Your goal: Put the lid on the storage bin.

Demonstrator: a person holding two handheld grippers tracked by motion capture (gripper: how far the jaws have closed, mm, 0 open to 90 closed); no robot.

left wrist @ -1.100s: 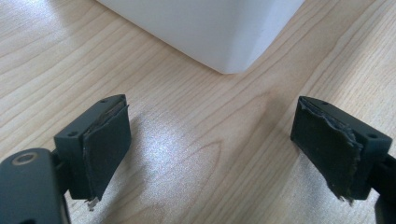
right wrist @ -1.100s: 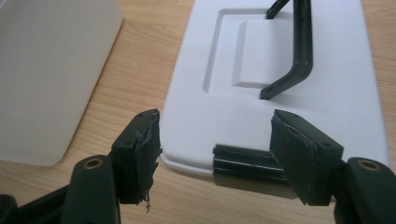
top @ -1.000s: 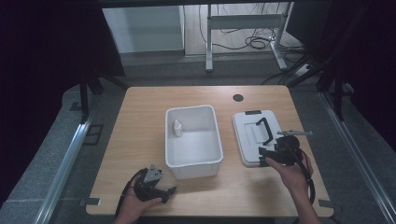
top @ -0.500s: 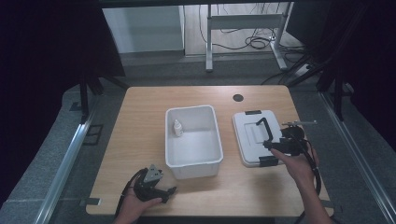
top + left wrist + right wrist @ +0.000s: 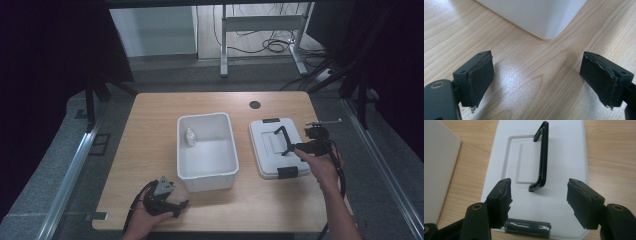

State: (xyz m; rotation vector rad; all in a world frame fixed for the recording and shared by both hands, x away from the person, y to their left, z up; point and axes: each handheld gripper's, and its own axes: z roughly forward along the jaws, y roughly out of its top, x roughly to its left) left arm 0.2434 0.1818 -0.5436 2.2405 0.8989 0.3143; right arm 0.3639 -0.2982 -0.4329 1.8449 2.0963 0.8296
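I have the right hand-held gripper (image 5: 291,148) poised at the near end of the black handle (image 5: 541,157) on the white lid (image 5: 277,146), which lies flat on the surface (image 5: 150,130) just right of the open white bin (image 5: 206,150). Its jaws have just been closing a little, yet they stand apart with nothing between the pads, and the handle's foot sits ahead of them, not inside. My worry is the approach: if I close from here the pads meet over bare lid, or clip only the tip of the handle, and a thin bar caught off-centre can twist out and let the lid tilt or drop back. A lid lifted by one end may also swing and knock the bin, where a small white bottle (image 5: 190,137) stands against the left wall. The black latch (image 5: 527,227) at the lid's near edge lies just beneath the jaws and could snag them. The left hand-held gripper (image 5: 176,207) rests on the surface near the bin's front left corner (image 5: 546,30), jaws wide and empty. By count: one bin, one lid with one handle, two latches, one bottle, two hand-held grippers.
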